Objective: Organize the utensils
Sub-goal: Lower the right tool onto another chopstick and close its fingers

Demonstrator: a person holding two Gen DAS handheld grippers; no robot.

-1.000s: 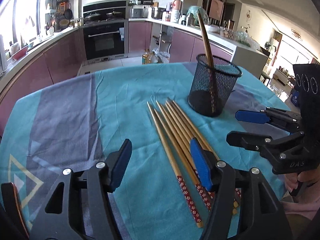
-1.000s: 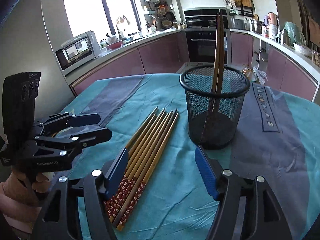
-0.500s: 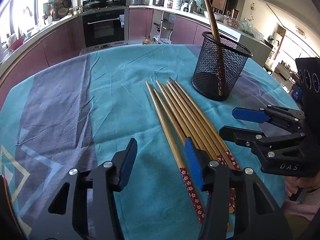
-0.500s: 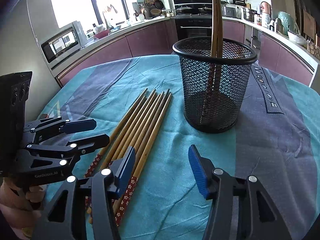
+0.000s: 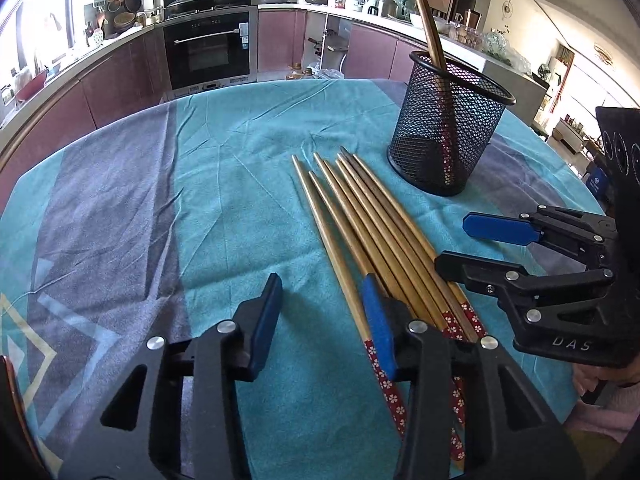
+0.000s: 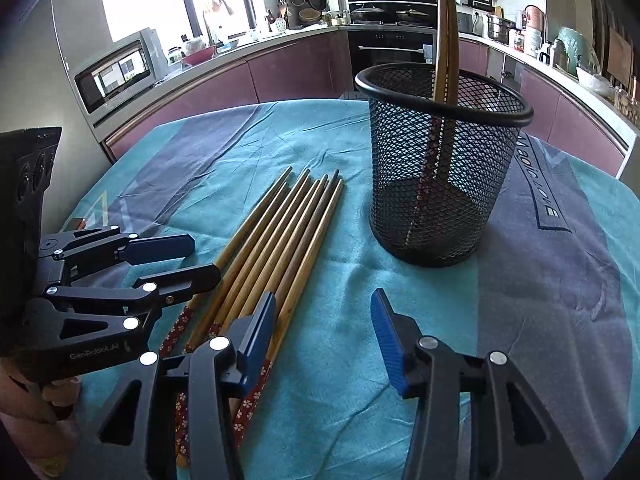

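Both grippers, left (image 5: 320, 312) and right (image 6: 324, 326), hover half-spread over the chopsticks (image 5: 372, 240), jaws just narrowing, pinching nothing.
Pick-up step: chopsticks lie bundled on the tablecloth (image 5: 200, 200) beside the mesh holder (image 5: 448, 136); next, straddle one and close.

Bare tablecloth (image 5: 168, 216) left of the chopsticks (image 5: 360, 224); mesh holder (image 6: 440, 168) upright just beyond their tips.

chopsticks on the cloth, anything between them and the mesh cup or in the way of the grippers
Nothing visible blocks them. The loose chopsticks lie side by side on bare tablecloth beside the mesh cup, whose top is open with two chopsticks already inside. The left gripper and right gripper, jaws just narrowed yet empty, flank the patterned ends.
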